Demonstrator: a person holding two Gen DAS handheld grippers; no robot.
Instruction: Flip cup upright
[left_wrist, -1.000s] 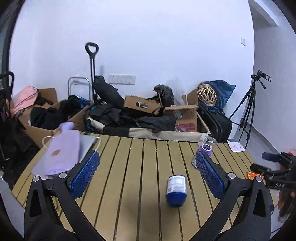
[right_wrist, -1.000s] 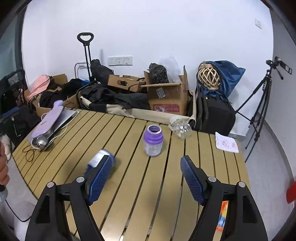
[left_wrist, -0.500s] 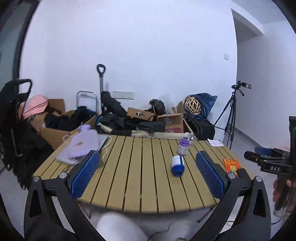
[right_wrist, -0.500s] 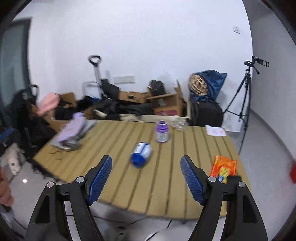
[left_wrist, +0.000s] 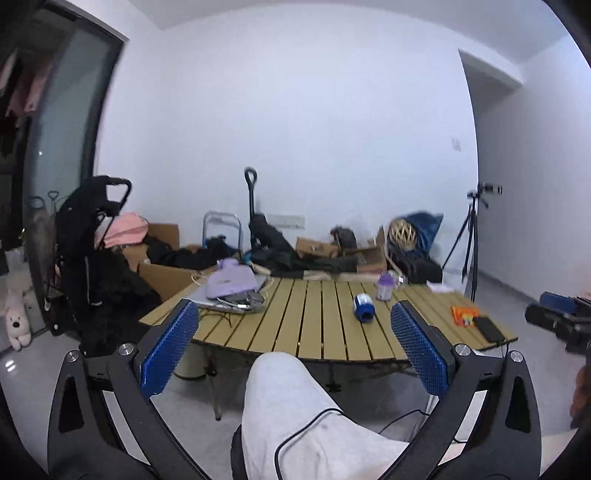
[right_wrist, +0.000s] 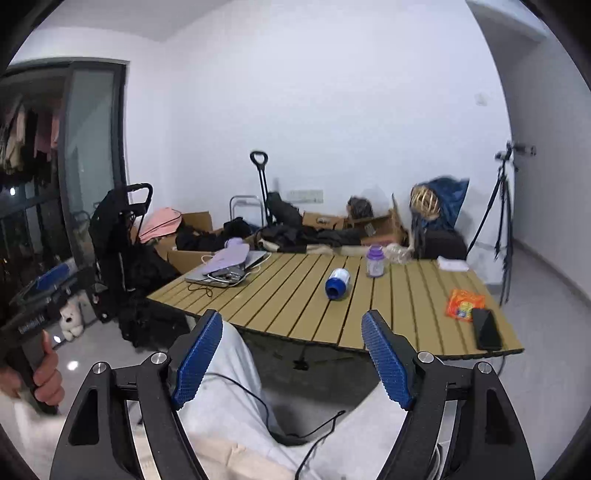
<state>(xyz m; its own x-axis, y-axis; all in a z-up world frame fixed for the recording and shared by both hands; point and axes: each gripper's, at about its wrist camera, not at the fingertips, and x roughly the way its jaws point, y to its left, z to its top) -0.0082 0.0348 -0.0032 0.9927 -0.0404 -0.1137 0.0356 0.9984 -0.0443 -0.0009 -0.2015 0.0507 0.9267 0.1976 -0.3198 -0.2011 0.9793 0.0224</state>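
A blue and white cup (left_wrist: 362, 308) lies on its side on the slatted wooden table (left_wrist: 314, 332), its open mouth toward me; it also shows in the right wrist view (right_wrist: 337, 283). My left gripper (left_wrist: 295, 347) is open and empty, held well back from the table above the person's grey-trousered knee (left_wrist: 284, 398). My right gripper (right_wrist: 291, 354) is open and empty, also back from the table's near edge over the lap.
A purple-lidded jar (right_wrist: 375, 260) stands upright behind the cup. An orange packet (right_wrist: 464, 303) and a black phone (right_wrist: 487, 328) lie at the table's right end. A laptop with a purple bottle (right_wrist: 229, 264) and cables sits at the left end. Boxes, bags and a tripod (right_wrist: 502, 221) stand behind.
Both grippers have pulled far back and away from the table; the whole table and the person's legs now show. The cup still lies on its side, untouched.
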